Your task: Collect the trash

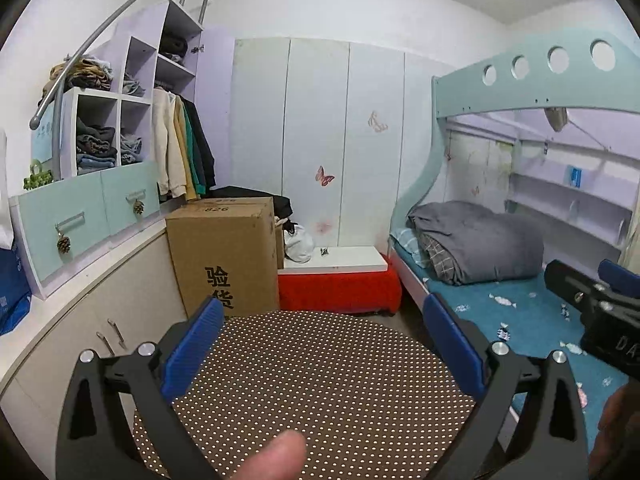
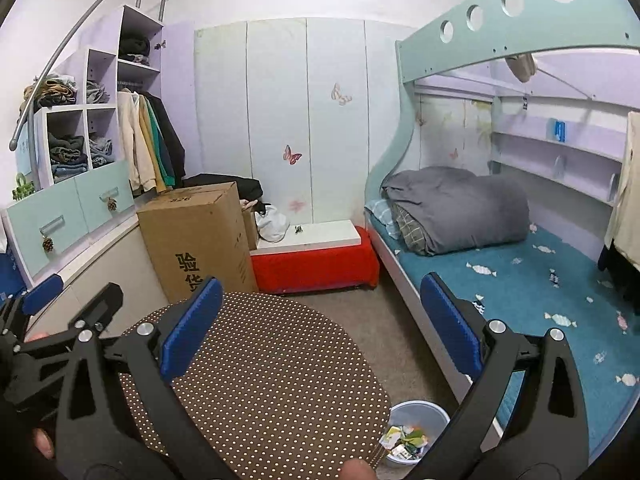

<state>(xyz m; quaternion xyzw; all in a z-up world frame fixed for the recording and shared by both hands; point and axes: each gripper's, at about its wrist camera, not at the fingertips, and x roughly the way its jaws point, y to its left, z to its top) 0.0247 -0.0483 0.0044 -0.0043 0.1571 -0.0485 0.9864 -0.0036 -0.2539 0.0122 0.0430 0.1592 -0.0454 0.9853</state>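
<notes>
Bunk bed [image 2: 520,280] with teal candy-print sheet along the right, rolled grey quilt [image 2: 456,208] on it. Round brown tabletop with white dots [image 2: 272,368] up front, bare. Tall cardboard box [image 2: 196,240] behind, beside a red bench [image 2: 316,268]. Small grey bin [image 2: 416,412] on the floor between tabletop and bed, crumpled wrappers [image 2: 404,440] inside. Left tool [image 1: 324,344] and right tool [image 2: 320,324] both spread apart, holding nothing, hovering over the tabletop.
</notes>
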